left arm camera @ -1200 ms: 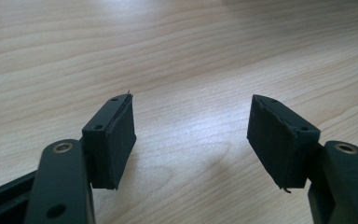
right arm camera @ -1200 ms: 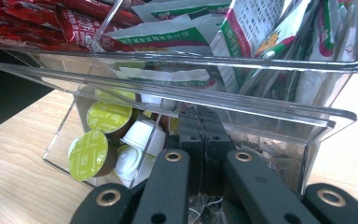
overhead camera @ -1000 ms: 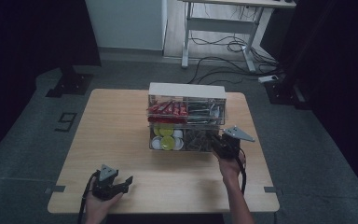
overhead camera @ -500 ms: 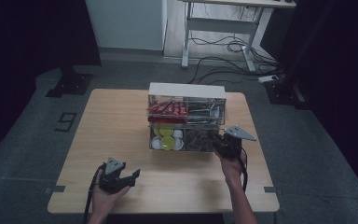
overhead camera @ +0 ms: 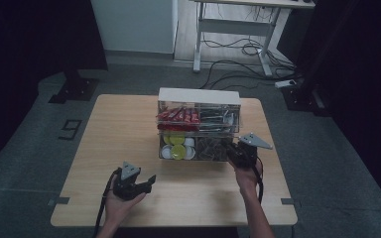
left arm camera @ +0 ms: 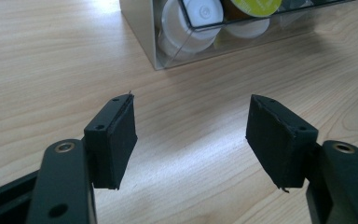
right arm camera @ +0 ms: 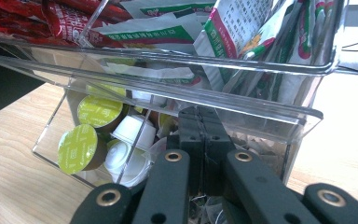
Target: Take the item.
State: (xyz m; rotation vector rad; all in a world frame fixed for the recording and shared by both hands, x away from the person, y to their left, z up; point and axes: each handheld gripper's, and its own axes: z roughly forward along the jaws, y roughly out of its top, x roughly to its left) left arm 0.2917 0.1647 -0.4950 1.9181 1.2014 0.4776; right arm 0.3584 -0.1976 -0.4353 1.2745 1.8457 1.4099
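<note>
A clear two-tier organizer box [overhead camera: 198,124] stands at the middle of the wooden table [overhead camera: 124,129]. Its upper tier holds red sachets [overhead camera: 178,117] and green-and-white packets [right arm camera: 242,37]. The lower tier holds yellow-green and white capsules [right arm camera: 81,147]. My right gripper [overhead camera: 235,151] is at the lower tier's right front; its jaws are pressed together [right arm camera: 204,116] at the lower compartment, with nothing visible between them. My left gripper [overhead camera: 151,179] hovers over bare table near the front edge. Its jaws stand wide apart [left arm camera: 191,126], empty, pointing toward the box's lower left corner [left arm camera: 156,56].
A dark floor surrounds the table. A white desk frame [overhead camera: 233,29] with cables stands behind it, and a black stand base [overhead camera: 74,89] is at the back left. The person's forearms come in over the table's front edge.
My left gripper has moved to the right and a little up, closer to the box. The right gripper has stayed at the lower tier.
</note>
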